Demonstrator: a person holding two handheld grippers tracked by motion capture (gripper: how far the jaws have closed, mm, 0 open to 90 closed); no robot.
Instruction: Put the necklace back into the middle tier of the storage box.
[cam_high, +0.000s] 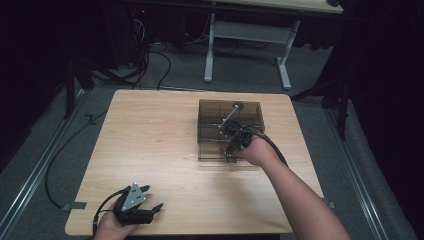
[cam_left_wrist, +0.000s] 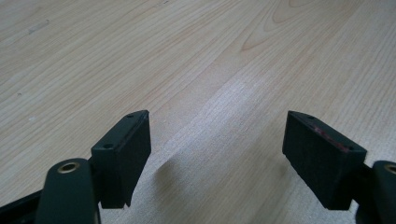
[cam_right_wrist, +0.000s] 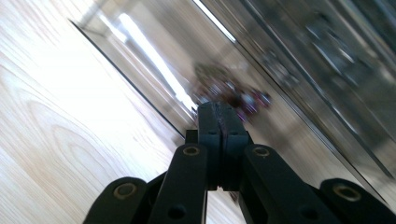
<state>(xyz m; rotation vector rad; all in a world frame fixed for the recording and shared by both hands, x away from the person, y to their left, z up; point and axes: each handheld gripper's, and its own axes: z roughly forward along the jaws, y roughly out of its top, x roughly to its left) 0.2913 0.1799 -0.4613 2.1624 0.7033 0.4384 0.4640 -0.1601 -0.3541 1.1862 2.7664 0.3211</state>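
A smoky see-through box (cam_high: 212, 106) stands on the wooden table (cam_high: 150, 135), right of the middle. Inside it a thin rod with a round dark end (cam_high: 230, 118) leans up toward the far wall. My right gripper (cam_high: 231, 157) reaches over the box's near wall. In the right gripper view its jaws (cam_right_wrist: 222, 107) are shut, pad against pad, with nothing visible between them. A small blurred dark and purple thing (cam_right_wrist: 250, 100) lies just past the tips, by the clear wall (cam_right_wrist: 154, 60). My left gripper (cam_high: 154, 197) rests near the table's front left, open over bare wood (cam_left_wrist: 217, 158).
Beyond the table stands another desk with white legs (cam_high: 210, 55). Cables (cam_high: 150, 60) trail across the grey floor, and a metal rail (cam_high: 40, 165) runs along the left. The table's left half is bare wood.
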